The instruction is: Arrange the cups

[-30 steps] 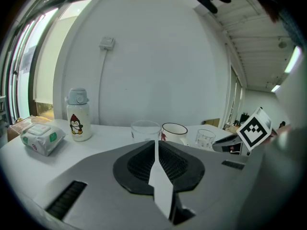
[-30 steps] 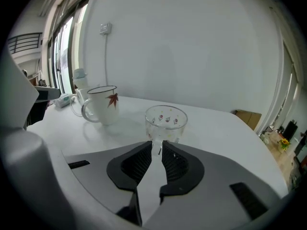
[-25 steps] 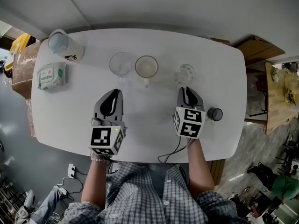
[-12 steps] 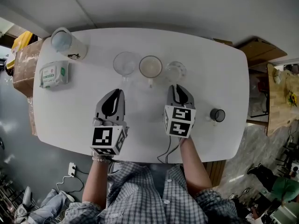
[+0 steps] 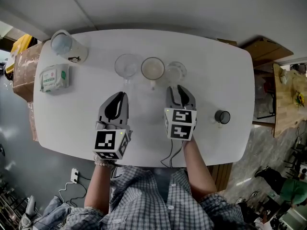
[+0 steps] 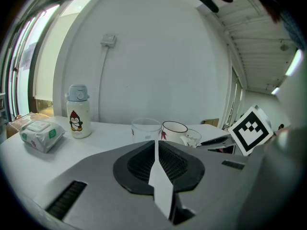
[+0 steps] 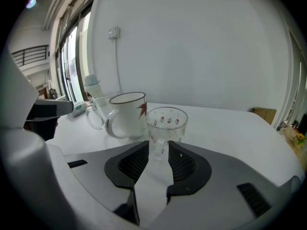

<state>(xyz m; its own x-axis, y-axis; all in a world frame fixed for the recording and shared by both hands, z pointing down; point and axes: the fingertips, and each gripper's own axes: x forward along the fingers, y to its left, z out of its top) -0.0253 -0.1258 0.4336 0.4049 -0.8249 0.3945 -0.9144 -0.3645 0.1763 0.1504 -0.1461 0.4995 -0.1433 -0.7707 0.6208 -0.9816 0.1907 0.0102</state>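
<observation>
Right gripper point(image 7: 159, 150): jaws narrowed onto the handle of the small dotted glass cup point(image 7: 166, 123), which sits just beside the white mug point(image 5: 152, 68).
Row: clear glass cup point(image 5: 126, 65), white mug and dotted cup stand side by side across the far half of the table point(image 5: 216, 71).
Left gripper point(image 5: 119, 95): jaws drawn together, nothing between them. It is over bare table, near the clear cup but apart from it.
Elsewhere: penguin bottle point(image 5: 67, 46) and wipes pack point(image 5: 53, 77) at the left end, and a small dark round object point(image 5: 221, 117) well apart on the right.

One clear cup point(image 5: 126, 65), one white mug point(image 5: 152, 68), one dotted glass point(image 5: 175, 72), one small dark cup point(image 5: 221, 117), one bottle point(image 5: 67, 46), one wipes pack point(image 5: 53, 77).
</observation>
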